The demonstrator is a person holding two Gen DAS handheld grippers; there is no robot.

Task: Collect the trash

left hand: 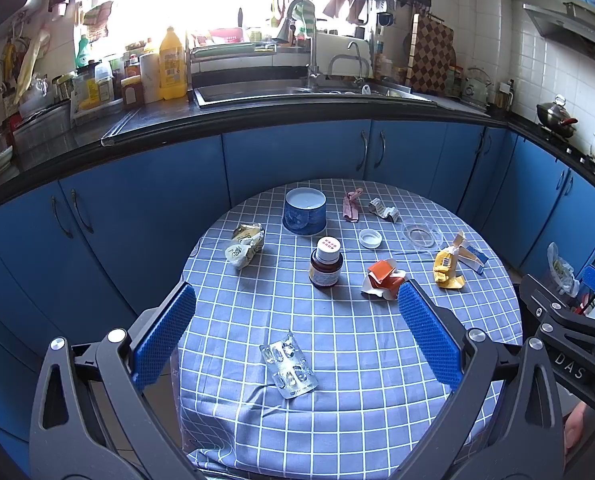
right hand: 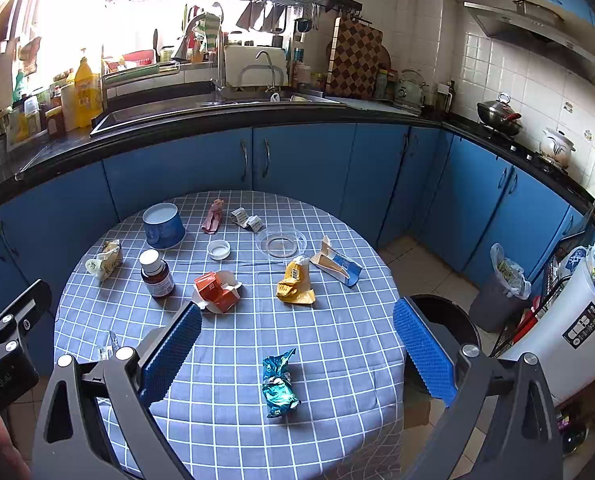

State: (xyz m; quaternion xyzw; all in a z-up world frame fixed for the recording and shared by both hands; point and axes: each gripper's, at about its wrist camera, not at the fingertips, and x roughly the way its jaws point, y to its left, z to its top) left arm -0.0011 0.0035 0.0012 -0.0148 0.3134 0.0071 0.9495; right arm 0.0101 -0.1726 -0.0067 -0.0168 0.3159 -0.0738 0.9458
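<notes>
Both tools hover with their jaws spread wide and nothing between them: the left gripper (left hand: 297, 336) frames a blister pack (left hand: 288, 370) near the table's front edge, and the right gripper (right hand: 297, 350) frames a teal wrapper (right hand: 279, 384) in the same way. Nothing looks collected yet, so the step in hand is probably a first pick of these two nearest pieces. The blister pack lies flat with its long axis running from near right to far left, so the left jaws would do best turned to close across its narrow width, coming down low to catch the thin foil edge. The wrapper is crumpled, its long axis almost straight away from the camera, twisted tail pointing far; a squeeze across its fat near end should hold. Farther on sit an orange carton (right hand: 217, 292), a yellow packet (right hand: 295, 286), and a bin (right hand: 445, 320) just beside the table (right hand: 337, 360) on the right.
</notes>
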